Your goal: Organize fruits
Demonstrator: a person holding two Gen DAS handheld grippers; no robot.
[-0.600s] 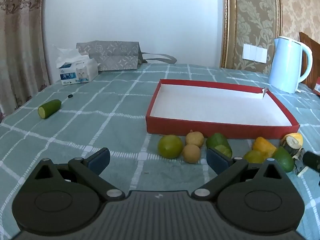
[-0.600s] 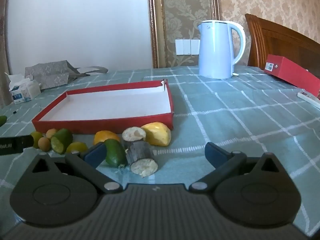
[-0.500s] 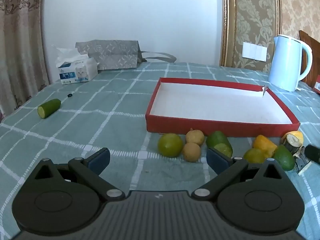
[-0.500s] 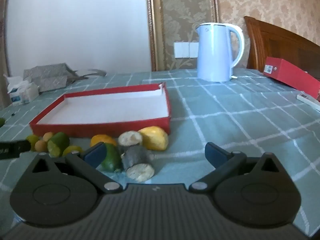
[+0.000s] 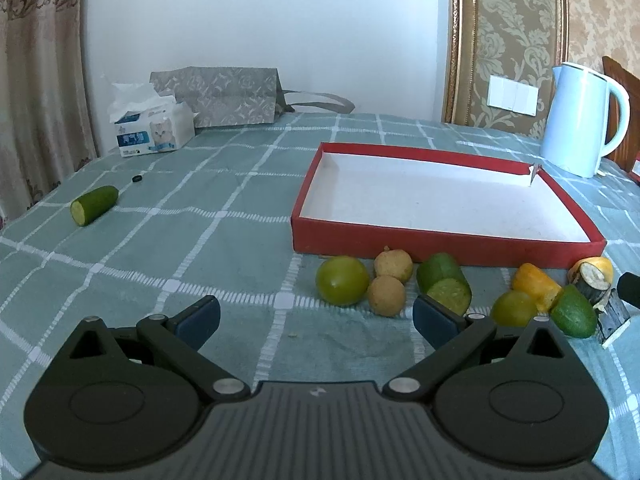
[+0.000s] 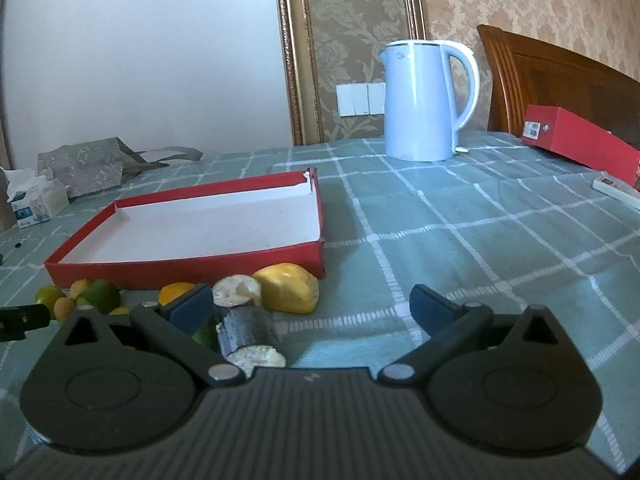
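Note:
An empty red tray (image 5: 444, 242) with a white floor lies on the checked cloth; it also shows in the right wrist view (image 6: 184, 264). Fruits lie in a row along its near side: a green lime (image 5: 342, 286), two small tan fruits (image 5: 386, 295), a cut green piece (image 5: 443, 283), yellow pieces (image 5: 535, 285) and a dark-skinned cut piece (image 6: 248, 334). A yellow chunk (image 6: 289, 293) lies by the tray corner. A cucumber piece (image 5: 94, 211) lies alone at far left. My left gripper (image 5: 316, 316) is open and empty. My right gripper (image 6: 312, 308) is open, just above the dark piece.
A pale blue kettle (image 6: 426, 100) stands behind the tray. A tissue box (image 5: 152, 130) and a grey paper bag (image 5: 218, 96) are at the back left. A red box (image 6: 580, 140) and a white remote (image 6: 618, 189) lie at far right, by a wooden chair.
My right gripper has dropped lower and moved closer to the dark-skinned piece, which now sits by its left finger. My left gripper has pulled back slightly.

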